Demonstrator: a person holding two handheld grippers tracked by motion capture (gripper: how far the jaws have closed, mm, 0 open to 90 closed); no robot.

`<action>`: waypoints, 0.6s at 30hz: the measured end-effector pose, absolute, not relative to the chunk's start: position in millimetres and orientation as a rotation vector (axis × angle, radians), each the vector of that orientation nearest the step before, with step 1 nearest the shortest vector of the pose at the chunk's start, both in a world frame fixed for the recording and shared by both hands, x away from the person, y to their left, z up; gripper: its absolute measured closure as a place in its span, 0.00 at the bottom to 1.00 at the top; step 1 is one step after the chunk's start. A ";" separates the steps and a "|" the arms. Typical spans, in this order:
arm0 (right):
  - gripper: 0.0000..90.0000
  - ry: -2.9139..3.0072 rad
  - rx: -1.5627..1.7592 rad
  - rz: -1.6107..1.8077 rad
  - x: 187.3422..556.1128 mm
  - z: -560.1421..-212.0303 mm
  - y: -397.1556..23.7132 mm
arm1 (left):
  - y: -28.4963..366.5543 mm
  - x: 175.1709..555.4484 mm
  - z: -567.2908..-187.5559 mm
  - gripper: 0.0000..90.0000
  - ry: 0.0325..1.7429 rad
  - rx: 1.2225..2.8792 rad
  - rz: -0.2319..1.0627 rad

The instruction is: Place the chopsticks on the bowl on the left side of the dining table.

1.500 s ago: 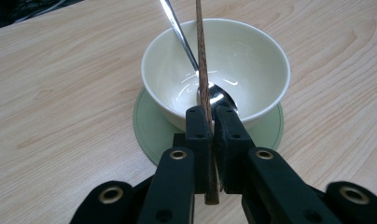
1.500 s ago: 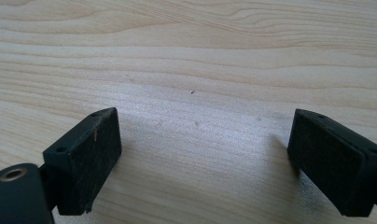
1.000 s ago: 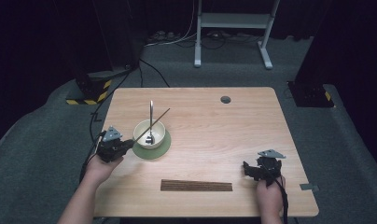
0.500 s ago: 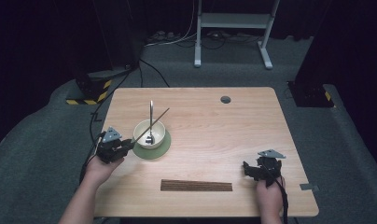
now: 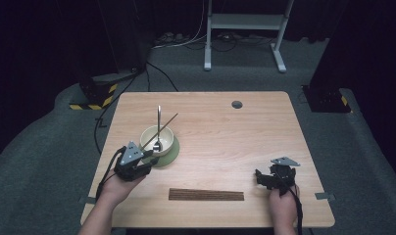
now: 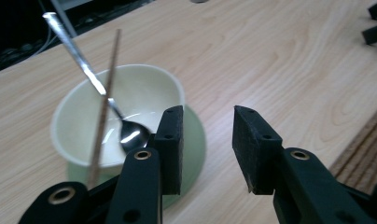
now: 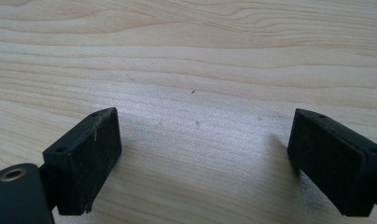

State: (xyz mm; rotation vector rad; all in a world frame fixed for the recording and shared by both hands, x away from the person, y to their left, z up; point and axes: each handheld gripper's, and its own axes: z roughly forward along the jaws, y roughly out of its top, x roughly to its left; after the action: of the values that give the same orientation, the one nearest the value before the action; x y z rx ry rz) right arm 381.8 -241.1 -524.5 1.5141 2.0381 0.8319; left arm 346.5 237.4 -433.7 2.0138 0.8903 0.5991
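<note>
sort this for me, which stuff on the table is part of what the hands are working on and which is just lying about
In the job: left gripper, jaws just opened with nothing between them; cream bowl; green saucer under it; spoon and chopstick standing in the bowl.

Lying about: brown slatted mat; right gripper, open over bare table.

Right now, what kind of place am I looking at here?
Probably a lab or studio set up for recording: a lone wooden table on grey carpet, dark surroundings, loose cables and a white equipment stand behind it.
</note>
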 end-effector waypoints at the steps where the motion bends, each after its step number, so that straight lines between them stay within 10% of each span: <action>1: 0.11 2.038 1.514 0.832 381.8 -524.5 -241.1 | 233.0 345.2 -435.5 0.70 0.882 2.018 0.589; 18: 0.11 2.040 1.507 0.832 381.9 -524.9 -241.5 | 196.6 330.0 -484.7 0.74 0.799 2.088 0.431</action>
State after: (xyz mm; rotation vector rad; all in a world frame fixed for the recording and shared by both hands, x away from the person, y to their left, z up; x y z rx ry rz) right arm 381.9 -241.5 -524.9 1.5068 2.0395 0.8323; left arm 330.0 196.6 -484.7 2.0883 0.7992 0.4310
